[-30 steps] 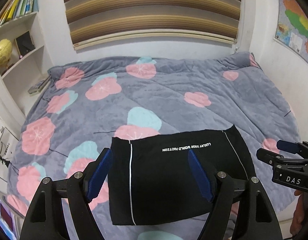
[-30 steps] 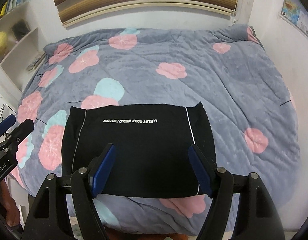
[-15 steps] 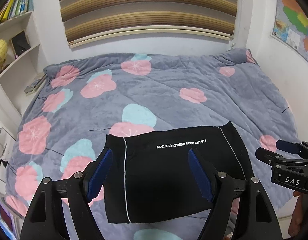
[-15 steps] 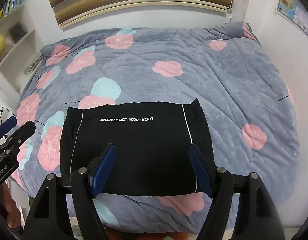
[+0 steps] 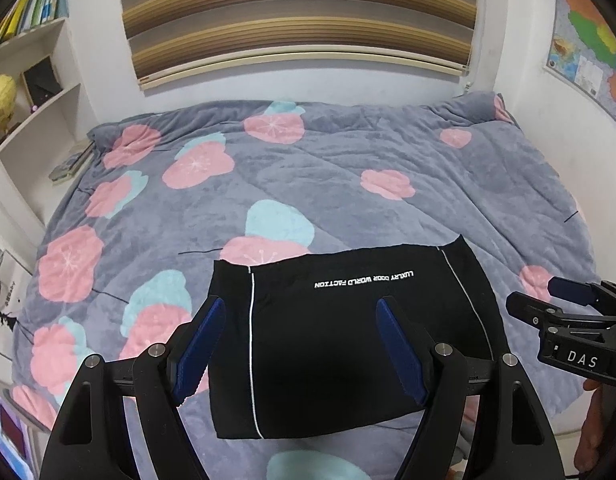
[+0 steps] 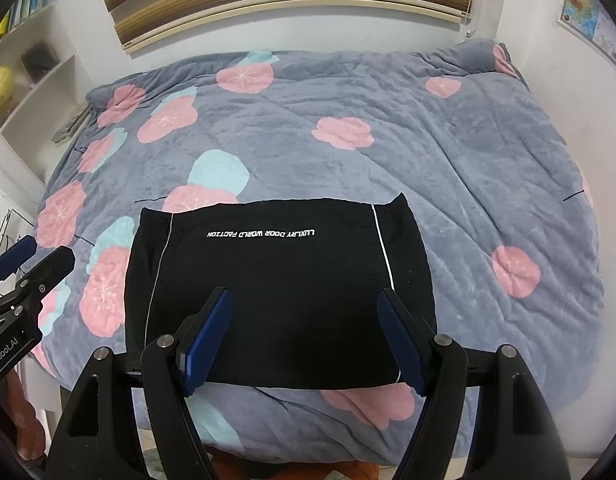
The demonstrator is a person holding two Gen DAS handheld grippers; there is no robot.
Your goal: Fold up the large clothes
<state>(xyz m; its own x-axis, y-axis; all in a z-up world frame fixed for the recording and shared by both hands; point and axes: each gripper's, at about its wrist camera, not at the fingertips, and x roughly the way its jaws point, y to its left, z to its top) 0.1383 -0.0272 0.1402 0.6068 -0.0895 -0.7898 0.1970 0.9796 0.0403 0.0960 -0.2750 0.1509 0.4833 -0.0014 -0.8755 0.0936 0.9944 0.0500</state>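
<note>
Bedroom interior. Bed [image 6: 488,168] fills most of the floor space, covered by a grey plush quilt [image 5: 328,176] printed with pink and pale-blue blossoms, lightly creased. Head wall [image 5: 308,84] white, plain. Window above it fitted with a roller blind [image 5: 299,12] in alternating tan and grey-brown horizontal bands, lowered, with a cream bottom rail. Left wall: white open shelving [image 5: 39,92] holding upright books [image 5: 31,4], a yellow globe [image 5: 1,98] and a dark framed item; further books stacked flat on a low ledge beside the bed. Right wall: coloured map [image 5: 588,48]. Lighting even, cool, diffuse.
</note>
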